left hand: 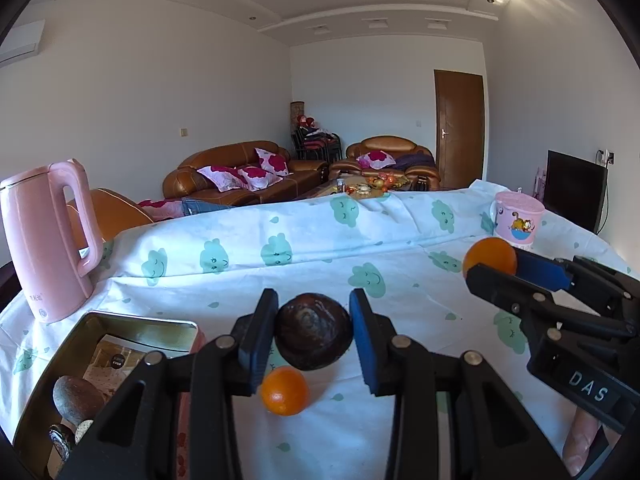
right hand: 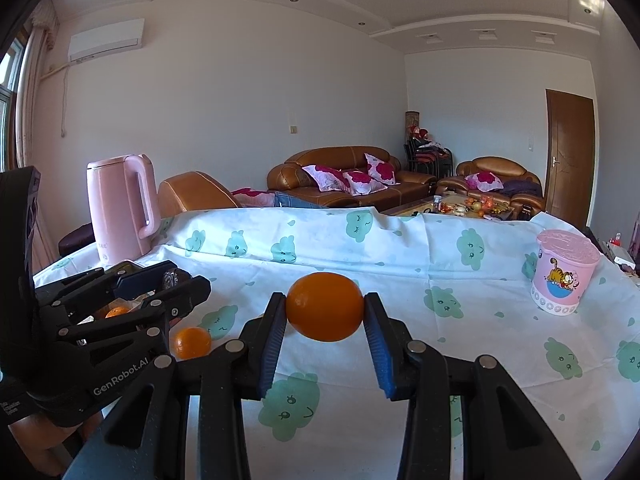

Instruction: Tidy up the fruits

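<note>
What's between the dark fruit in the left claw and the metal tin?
Nothing visible. The left claw holds the dark fruit above the cloth, with the open metal tin just to its left. A small orange lies on the cloth below the fruit, off that path.

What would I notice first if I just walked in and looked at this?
Probably the two fruits pinched in the air: the right gripper holds a big orange, and the left gripper holds a dark brown fruit. Then the pink kettle standing at the table's far left edge.
</note>
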Demonstrator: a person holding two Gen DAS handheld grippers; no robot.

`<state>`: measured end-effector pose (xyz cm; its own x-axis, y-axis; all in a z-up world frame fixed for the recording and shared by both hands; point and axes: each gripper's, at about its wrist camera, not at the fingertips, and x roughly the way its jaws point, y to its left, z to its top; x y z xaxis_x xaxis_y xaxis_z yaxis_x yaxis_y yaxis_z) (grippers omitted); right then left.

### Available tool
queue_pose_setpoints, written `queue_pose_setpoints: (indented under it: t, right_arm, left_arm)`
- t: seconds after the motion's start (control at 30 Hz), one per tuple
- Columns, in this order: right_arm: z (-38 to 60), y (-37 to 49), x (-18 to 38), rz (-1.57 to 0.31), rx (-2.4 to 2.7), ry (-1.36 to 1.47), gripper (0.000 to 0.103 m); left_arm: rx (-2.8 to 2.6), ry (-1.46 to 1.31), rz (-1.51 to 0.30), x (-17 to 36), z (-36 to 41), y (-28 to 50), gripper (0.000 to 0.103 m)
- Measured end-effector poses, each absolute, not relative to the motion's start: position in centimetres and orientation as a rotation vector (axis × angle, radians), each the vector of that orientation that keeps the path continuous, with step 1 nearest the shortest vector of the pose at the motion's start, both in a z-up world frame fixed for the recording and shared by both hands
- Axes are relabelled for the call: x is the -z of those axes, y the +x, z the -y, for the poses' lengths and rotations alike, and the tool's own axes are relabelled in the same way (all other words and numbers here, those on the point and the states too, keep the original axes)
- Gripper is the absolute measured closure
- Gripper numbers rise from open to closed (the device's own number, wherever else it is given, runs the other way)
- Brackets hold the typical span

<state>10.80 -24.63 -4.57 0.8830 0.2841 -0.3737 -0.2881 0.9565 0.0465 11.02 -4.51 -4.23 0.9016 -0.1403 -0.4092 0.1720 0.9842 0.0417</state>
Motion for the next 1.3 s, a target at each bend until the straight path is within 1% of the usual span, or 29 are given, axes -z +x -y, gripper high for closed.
queue_pose_setpoints:
  t: [1.3]
  right_arm:
    - [24.4, 8.0, 4.0, -0.277, -0.274, -0.055, 0.061]
  left_arm:
    - [0.093, 0.057, -0.309, 3.5, 3.0, 8.0, 0.064]
